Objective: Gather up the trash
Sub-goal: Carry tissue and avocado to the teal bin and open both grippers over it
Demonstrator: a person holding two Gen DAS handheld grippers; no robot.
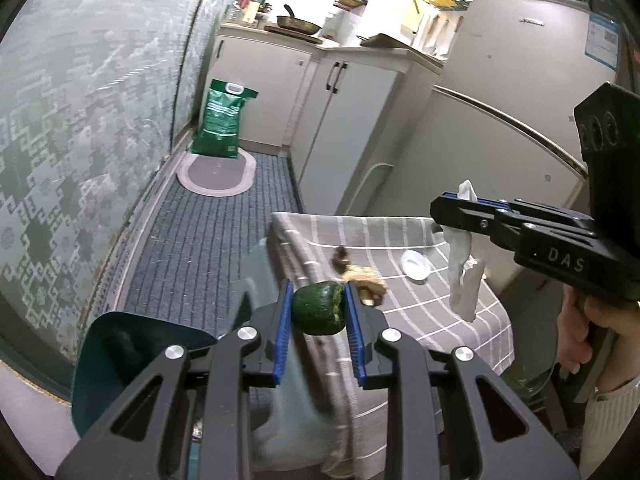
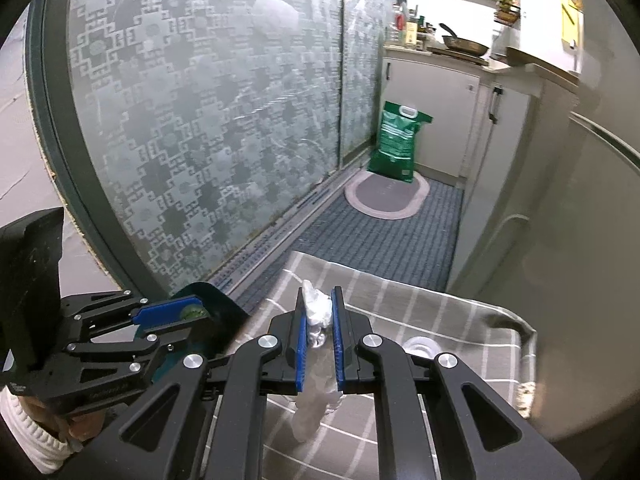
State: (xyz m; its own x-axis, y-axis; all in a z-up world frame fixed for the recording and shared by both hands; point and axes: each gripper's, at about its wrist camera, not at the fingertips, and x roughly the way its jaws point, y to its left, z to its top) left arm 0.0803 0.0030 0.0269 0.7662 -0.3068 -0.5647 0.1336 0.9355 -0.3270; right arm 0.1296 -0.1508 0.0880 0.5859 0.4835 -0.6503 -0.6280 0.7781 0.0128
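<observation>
In the left wrist view my left gripper [image 1: 318, 292] is shut on a dark green vegetable piece [image 1: 320, 312], held above the left edge of the table with the grey checked cloth [image 1: 420, 320]. To the right, my right gripper [image 1: 460, 198] is shut on a crumpled white tissue [image 1: 464, 272] that hangs below its fingers. Brown scraps [image 1: 366, 280] and a small white lid [image 1: 416, 265] lie on the cloth. The right wrist view shows the right gripper [image 2: 319, 296] clamped on the tissue [image 2: 318, 312], and the left gripper [image 2: 188, 308] beside a dark teal bin [image 2: 224, 308].
The teal bin [image 1: 132, 356] stands on the floor at the table's left. A frosted patterned glass door [image 1: 80, 120] runs along the left. A green sack [image 1: 222, 120] and an oval mat [image 1: 216, 172] sit on the floor ahead, with white cabinets [image 1: 340, 120] and a fridge [image 1: 500, 100] to the right.
</observation>
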